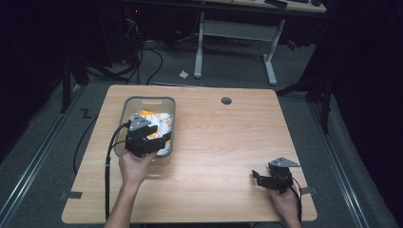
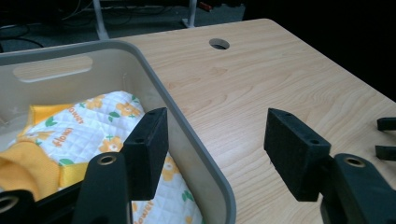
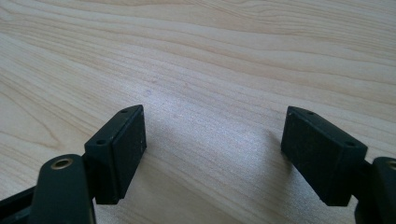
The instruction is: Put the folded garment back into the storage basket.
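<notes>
A grey plastic bin [image 1: 149, 99] stands on the left half of the wooden table [image 1: 223, 142]. Inside it lies a white quilted cloth [image 1: 160, 119] with orange flowers and yellow trim. My left gripper [image 1: 158, 136] hovers at the bin's near right corner. In the left gripper view this gripper [image 2: 217, 135] is open and straddles the bin wall [image 2: 187, 126], with one jaw over the cloth [image 2: 93, 126] and the other over bare table. My right gripper [image 1: 258, 176] is near the front right of the table, open [image 3: 212, 128] and empty just above the wood.
A round cable hole [image 1: 226, 100] sits near the table's far edge. Beyond the table stand a white desk frame [image 1: 235, 33] and floor cables. The right gripper's jaw tips [image 2: 385, 136] show at the edge of the left gripper view.
</notes>
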